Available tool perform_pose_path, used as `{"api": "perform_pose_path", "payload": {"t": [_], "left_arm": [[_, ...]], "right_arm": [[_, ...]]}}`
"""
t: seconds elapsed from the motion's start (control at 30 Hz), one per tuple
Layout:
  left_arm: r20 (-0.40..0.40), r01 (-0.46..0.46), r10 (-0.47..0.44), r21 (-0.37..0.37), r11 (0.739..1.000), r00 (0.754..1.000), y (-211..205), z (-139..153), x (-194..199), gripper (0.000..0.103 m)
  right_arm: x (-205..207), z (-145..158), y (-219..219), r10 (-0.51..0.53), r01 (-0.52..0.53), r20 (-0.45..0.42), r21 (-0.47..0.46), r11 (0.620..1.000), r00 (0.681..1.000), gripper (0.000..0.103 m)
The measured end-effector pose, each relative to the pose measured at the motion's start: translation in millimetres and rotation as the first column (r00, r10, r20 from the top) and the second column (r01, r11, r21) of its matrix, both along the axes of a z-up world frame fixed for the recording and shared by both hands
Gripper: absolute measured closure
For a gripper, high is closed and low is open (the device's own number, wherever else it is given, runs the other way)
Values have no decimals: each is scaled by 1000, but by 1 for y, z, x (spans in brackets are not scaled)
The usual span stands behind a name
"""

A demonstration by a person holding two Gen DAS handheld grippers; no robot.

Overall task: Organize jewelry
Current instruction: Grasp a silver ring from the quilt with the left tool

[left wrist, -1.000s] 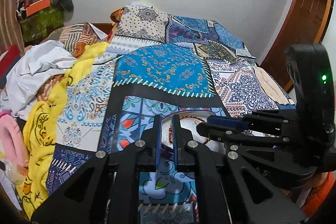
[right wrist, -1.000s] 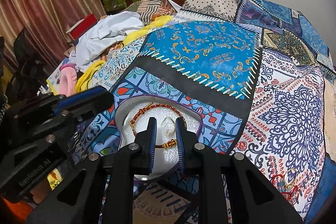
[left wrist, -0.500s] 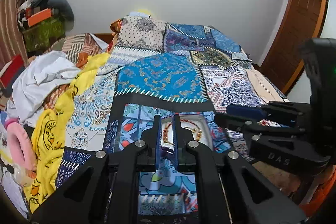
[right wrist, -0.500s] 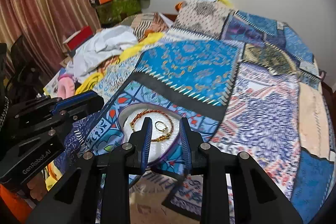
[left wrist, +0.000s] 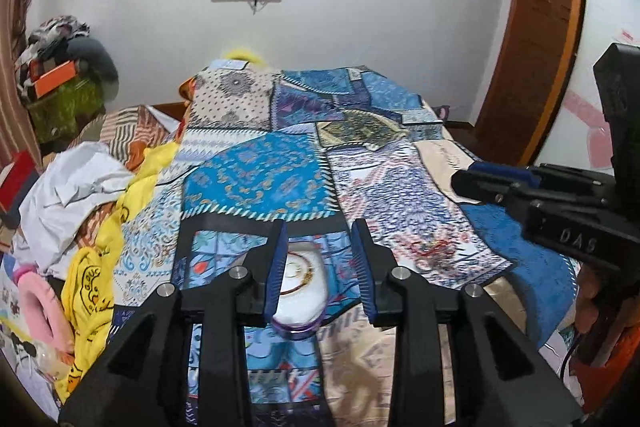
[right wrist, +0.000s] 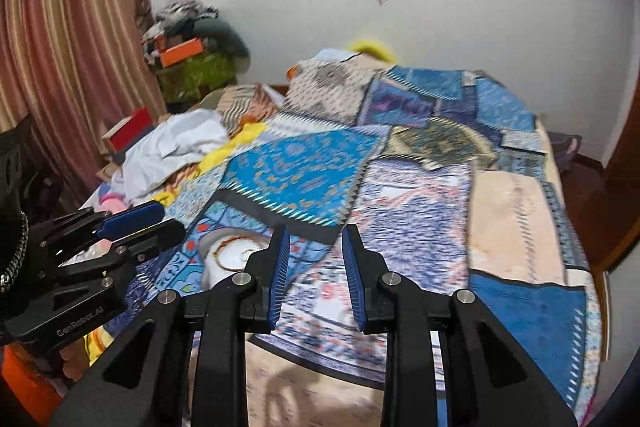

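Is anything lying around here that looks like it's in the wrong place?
Yes. A small red and gold jewelry heap lies loose on the bedspread, apart from the white dish that holds a gold chain. Rumpled clothes are piled along the bed's left edge.

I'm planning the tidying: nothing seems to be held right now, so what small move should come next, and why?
Probably lower the right gripper toward the loose red and gold jewelry on the quilt, right of the white dish. It lies outside the dish, which already holds a necklace, and the gripper's jaws stand apart with nothing between them.
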State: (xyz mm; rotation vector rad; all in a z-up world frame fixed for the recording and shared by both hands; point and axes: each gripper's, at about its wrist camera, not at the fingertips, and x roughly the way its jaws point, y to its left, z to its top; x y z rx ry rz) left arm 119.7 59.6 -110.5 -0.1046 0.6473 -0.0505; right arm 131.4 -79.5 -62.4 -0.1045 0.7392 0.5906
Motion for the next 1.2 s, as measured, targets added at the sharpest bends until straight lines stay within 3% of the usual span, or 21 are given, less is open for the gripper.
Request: {"api": "perform_pose_path", "payload": {"t": [0.17, 0.63, 0.97, 1.2], "left_arm": [[-4, 41, -41, 5, 999, 999, -23, 2, 4, 66], [-119, 149, -150, -22, 989, 981, -74, -32, 34, 65], [-243, 185, -191, -46, 982, 951, -91, -75, 45, 65], [-251, 182, -187, -42, 982, 950, -95, -88, 59, 65]], "right_arm": [[-4, 7, -35, -70, 70, 36, 14, 997, 997, 64], [-2, -20, -92, -174, 173, -38, -12, 985, 984, 64], [2, -64, -97, -157, 153, -165, -37, 987, 974, 64], [6, -75, -98, -144, 139, -198, -36, 990, 970, 64]]}}
